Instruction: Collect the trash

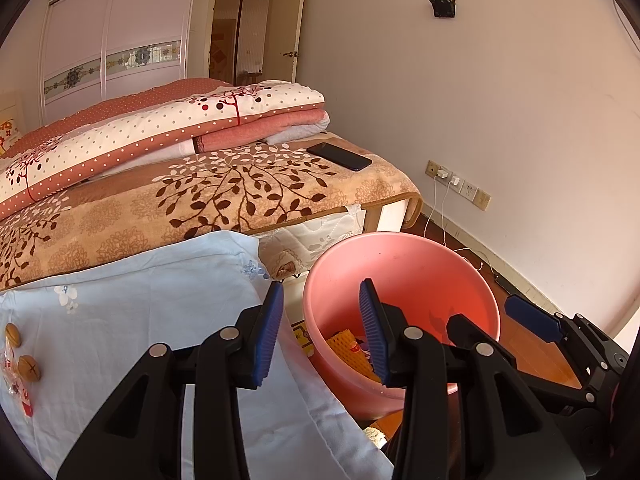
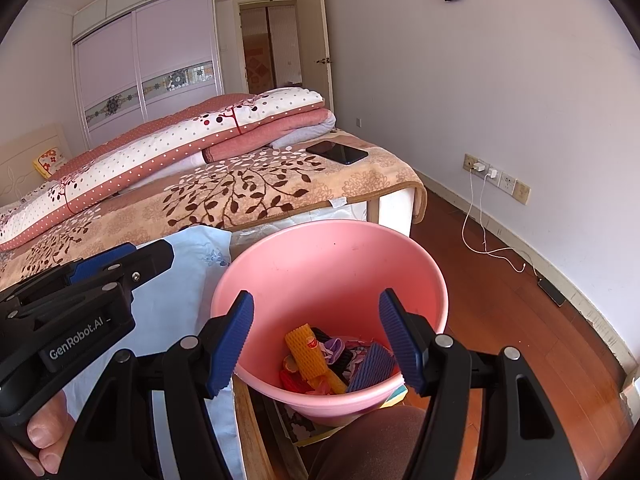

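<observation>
Trash [image 2: 320,360] lies heaped at the bottom of the pink basin [image 2: 332,248], which sits on the wooden floor [image 2: 520,320] just off the foot corner of the bed [image 2: 256,192]. The plainest piece is a yellow foam net sleeve [image 2: 310,354], a long thing lying aslant, its upper end toward the basin's far wall and its lower end toward the near rim. Beside it rest a purple ribbed piece [image 2: 372,368] and some red scraps. The basin stands upright, mouth open upward.

Over its near rim the right gripper [image 2: 316,340] hangs released, blue pads wide apart with nothing between them, pointing down into the basin. The left gripper [image 1: 324,332] is likewise released and empty, one pad over the pale blue sheet [image 1: 140,300], the other over the basin's rim. On that sheet, near its left edge, lie two walnuts [image 1: 24,356] and a clear wrapper [image 1: 14,380]. A dark phone [image 1: 339,156] rests near the bed's foot corner.
</observation>
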The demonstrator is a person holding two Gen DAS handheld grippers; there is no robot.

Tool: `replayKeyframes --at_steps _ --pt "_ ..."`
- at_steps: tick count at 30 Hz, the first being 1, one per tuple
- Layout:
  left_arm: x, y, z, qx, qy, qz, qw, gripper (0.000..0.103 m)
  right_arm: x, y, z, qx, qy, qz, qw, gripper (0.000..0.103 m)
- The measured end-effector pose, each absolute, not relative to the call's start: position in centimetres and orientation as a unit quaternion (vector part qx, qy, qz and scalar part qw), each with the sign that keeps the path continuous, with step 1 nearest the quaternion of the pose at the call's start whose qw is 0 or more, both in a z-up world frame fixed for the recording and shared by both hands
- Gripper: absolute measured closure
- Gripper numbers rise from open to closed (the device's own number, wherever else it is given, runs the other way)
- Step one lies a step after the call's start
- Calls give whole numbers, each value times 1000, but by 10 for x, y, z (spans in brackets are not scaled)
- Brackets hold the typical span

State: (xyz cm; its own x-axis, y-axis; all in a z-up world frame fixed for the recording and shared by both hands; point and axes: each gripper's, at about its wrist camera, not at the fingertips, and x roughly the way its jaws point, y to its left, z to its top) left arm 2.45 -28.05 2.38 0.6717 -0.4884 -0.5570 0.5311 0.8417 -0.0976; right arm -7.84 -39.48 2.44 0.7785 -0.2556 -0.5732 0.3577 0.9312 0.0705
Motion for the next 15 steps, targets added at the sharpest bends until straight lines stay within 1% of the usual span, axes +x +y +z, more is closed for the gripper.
replayKeyframes --at_steps 7,15 --pt "22 -279 24 42 284 -280 916 63 -78 -395 24 88 290 -164 939 39" --pt "25 -277 23 41 295 -278 913 63 -78 -395 24 88 290 -163 939 39"
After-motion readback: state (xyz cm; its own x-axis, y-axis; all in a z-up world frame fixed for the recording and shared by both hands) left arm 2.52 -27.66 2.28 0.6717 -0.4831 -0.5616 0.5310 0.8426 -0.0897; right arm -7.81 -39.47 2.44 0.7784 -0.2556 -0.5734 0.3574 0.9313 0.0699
